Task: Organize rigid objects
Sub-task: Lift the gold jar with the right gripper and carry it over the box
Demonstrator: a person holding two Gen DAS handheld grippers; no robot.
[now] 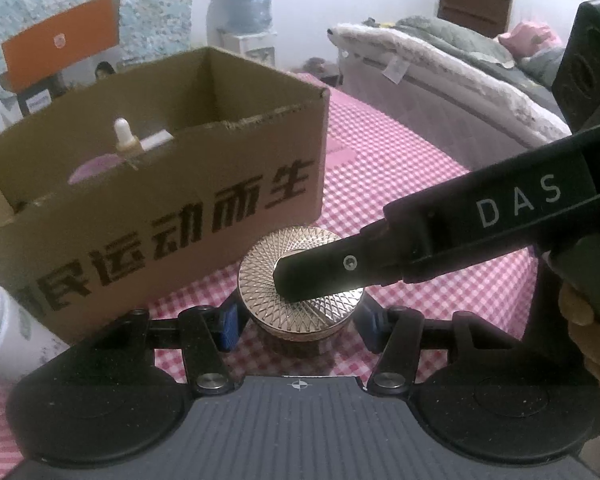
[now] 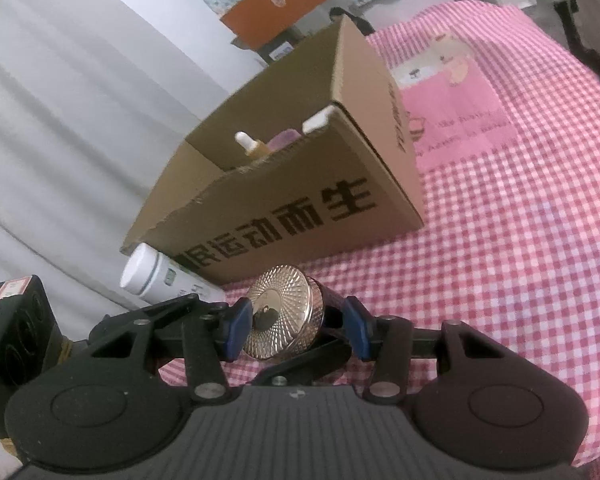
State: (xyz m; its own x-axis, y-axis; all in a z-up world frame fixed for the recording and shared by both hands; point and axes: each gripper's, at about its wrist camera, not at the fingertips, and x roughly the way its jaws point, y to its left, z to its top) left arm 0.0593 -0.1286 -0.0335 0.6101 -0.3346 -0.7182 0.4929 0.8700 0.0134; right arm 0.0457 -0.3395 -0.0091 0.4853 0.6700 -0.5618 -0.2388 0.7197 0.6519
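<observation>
A round jar with a gold, cross-hatched lid (image 1: 300, 276) stands on a pink-and-white checked cloth (image 1: 400, 184), just in front of the printed long wall of an open cardboard box (image 1: 172, 208). The left gripper (image 1: 296, 320) reaches in from the near side of the jar, its blue pads (image 1: 229, 326) standing at either side of the jar's body, close against it; whether they press on it cannot be told. The right gripper (image 2: 296, 326) comes in across the lid, one black finger (image 1: 320, 276) lying over the gold top. In the right wrist view its blue pads (image 2: 240, 328) bracket the lid and the dark body beneath, and here too contact cannot be made out. Inside the box, behind the jar, a small dropper bottle with a white cap (image 1: 122, 136) stands upright beside a pale purple object (image 1: 94, 168) and a white item (image 1: 156, 140). Left of the jar, at the box's near corner, a white capped bottle (image 2: 148, 276) lies on its side.
</observation>
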